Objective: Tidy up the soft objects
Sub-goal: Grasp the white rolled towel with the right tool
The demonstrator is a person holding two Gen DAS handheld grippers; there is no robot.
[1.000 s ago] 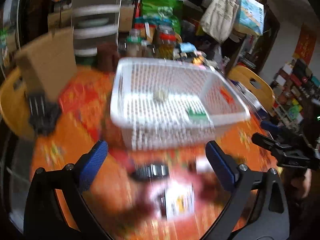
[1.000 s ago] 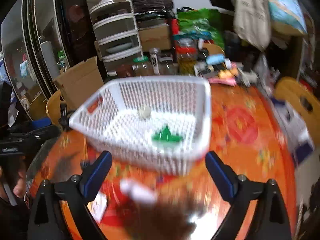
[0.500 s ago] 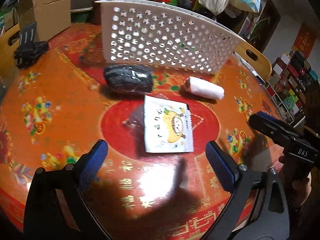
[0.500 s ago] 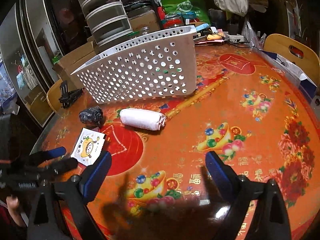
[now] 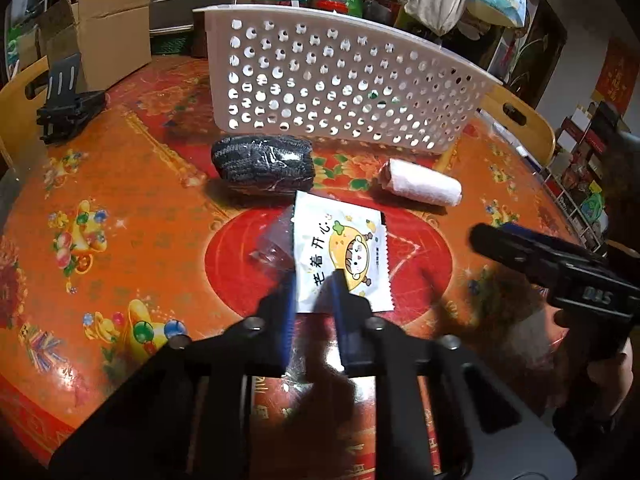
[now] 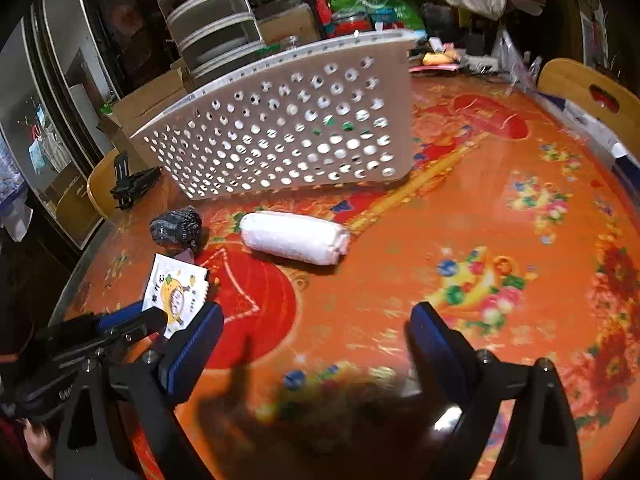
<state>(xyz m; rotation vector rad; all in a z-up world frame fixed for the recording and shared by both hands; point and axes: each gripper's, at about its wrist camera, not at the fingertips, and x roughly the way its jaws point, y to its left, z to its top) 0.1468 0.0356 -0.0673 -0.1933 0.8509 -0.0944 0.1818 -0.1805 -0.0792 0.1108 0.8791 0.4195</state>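
Note:
A white cartoon packet [image 5: 344,256] lies on the orange round table [image 5: 120,216], with a black wrapped bundle [image 5: 262,162] and a white rolled towel [image 5: 422,184] beyond it, in front of a white perforated basket [image 5: 340,88]. My left gripper [image 5: 314,292] is nearly closed, its blue fingers around the packet's near edge. In the right wrist view the packet [image 6: 176,294], black bundle [image 6: 178,226], towel [image 6: 294,238] and basket [image 6: 288,132] show. My right gripper [image 6: 316,340] is open and empty, above the table near its front.
A black clamp stand [image 5: 64,104] sits at the table's left edge by a cardboard box [image 5: 100,52]. Wooden chairs [image 6: 588,96] stand around the table. Drawers, bags and jars crowd the far side.
Both cameras dropped from looking into the basket to table level. The left gripper's fingers closed from wide open onto the packet's near edge. The right gripper stays open.

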